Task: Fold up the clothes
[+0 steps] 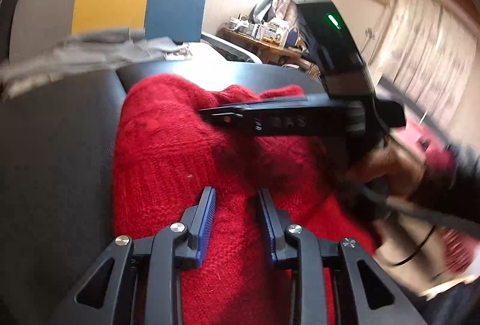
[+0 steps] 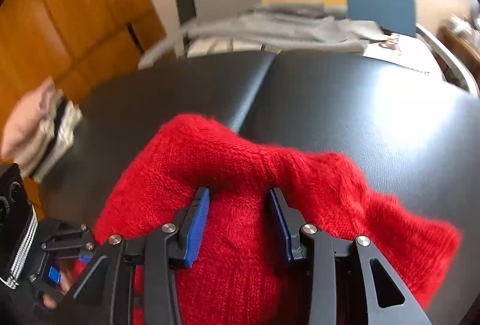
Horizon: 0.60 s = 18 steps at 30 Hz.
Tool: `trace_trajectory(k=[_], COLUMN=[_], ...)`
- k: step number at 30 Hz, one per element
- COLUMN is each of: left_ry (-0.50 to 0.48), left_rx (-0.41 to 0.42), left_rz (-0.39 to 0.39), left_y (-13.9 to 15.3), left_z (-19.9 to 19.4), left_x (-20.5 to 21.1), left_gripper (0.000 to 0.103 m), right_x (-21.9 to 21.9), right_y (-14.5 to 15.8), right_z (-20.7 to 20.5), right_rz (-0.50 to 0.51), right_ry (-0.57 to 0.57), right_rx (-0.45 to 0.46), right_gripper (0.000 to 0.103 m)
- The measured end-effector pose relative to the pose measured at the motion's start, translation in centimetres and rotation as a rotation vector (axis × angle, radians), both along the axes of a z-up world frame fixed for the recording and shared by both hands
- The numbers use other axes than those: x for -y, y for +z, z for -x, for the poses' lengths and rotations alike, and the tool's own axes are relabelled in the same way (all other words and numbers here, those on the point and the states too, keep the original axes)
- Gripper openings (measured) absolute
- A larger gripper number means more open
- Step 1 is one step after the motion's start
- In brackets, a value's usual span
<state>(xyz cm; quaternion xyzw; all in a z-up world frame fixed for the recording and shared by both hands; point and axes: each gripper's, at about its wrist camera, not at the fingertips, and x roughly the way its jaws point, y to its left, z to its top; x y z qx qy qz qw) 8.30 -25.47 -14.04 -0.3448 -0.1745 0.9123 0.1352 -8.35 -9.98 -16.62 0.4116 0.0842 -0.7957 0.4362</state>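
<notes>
The black table (image 2: 330, 115) gives me a flat bed for the red sweater (image 2: 240, 169), which lies bunched at its near edge (fuzzy knit, so it humps). My left gripper (image 1: 237, 196) and right gripper (image 2: 238, 196) both hover over it, jaws parted, holding nothing.

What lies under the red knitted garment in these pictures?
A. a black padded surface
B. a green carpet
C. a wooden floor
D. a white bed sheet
A: in the right wrist view the red knitted garment rests on a black padded surface with a seam down its middle, and the left wrist view shows the same dark surface beside the garment.
</notes>
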Motion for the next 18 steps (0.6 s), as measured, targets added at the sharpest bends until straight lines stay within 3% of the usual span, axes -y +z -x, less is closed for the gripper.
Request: trace_trajectory(k=[3, 10, 14, 18], left_ry=[0.036, 0.120, 0.184, 0.156], left_rx=[-0.005, -0.018, -0.011, -0.035], left_rz=[-0.037, -0.125, -0.083, 0.004], left_y=[0.3, 1.1, 1.7, 2.4], left_z=[-0.5, -1.8, -3.7, -5.9], left_x=[0.7, 2.3, 3.9, 3.1], left_gripper=[0.028, 0.030, 0.030, 0.030], right_x=[0.2, -1.1, -1.2, -2.9], right_y=[-0.1, -0.3, 1.1, 5.6], right_z=[-0.6, 0.7, 2.2, -0.5], right_rz=[0.006, 0.110, 0.173, 0.240], right_ry=[0.013, 0.002, -0.029, -0.001], right_rx=[-0.044, 0.051, 0.173, 0.115], right_gripper=[0.041, 0.042, 0.045, 0.046])
